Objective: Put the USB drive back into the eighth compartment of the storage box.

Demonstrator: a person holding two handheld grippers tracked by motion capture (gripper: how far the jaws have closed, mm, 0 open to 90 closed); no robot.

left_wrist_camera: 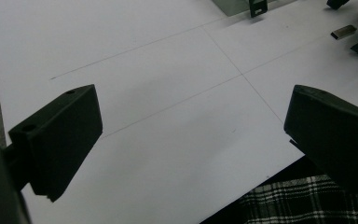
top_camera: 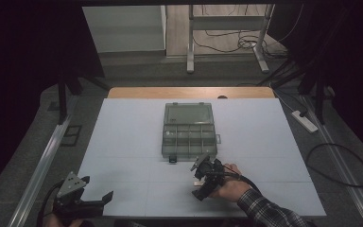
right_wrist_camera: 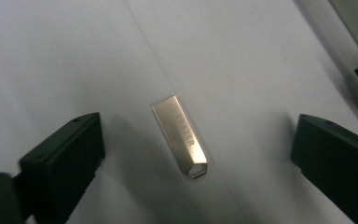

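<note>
A small silver metal USB stick (right_wrist_camera: 181, 136) lies flat on the white mat (top_camera: 123, 137), also seen far off in the left gripper view (left_wrist_camera: 343, 32). My right gripper (right_wrist_camera: 196, 149) hangs just above it, open, one black jaw on each side and neither touching it. In the high view that gripper (top_camera: 198, 181) is in front of a clear compartment box (top_camera: 189, 130) whose lid stands open. My left gripper (top_camera: 97, 188) rests at the mat's near left corner, open (left_wrist_camera: 191, 126) with only bare mat between its jaws.
The box's black latch (left_wrist_camera: 258, 7) points toward me. A plaid sleeve (top_camera: 264, 208) comes in from the bottom right. A wooden table edge (top_camera: 189, 92) runs behind the mat. A power strip (top_camera: 305, 121) and cables lie on the floor at right.
</note>
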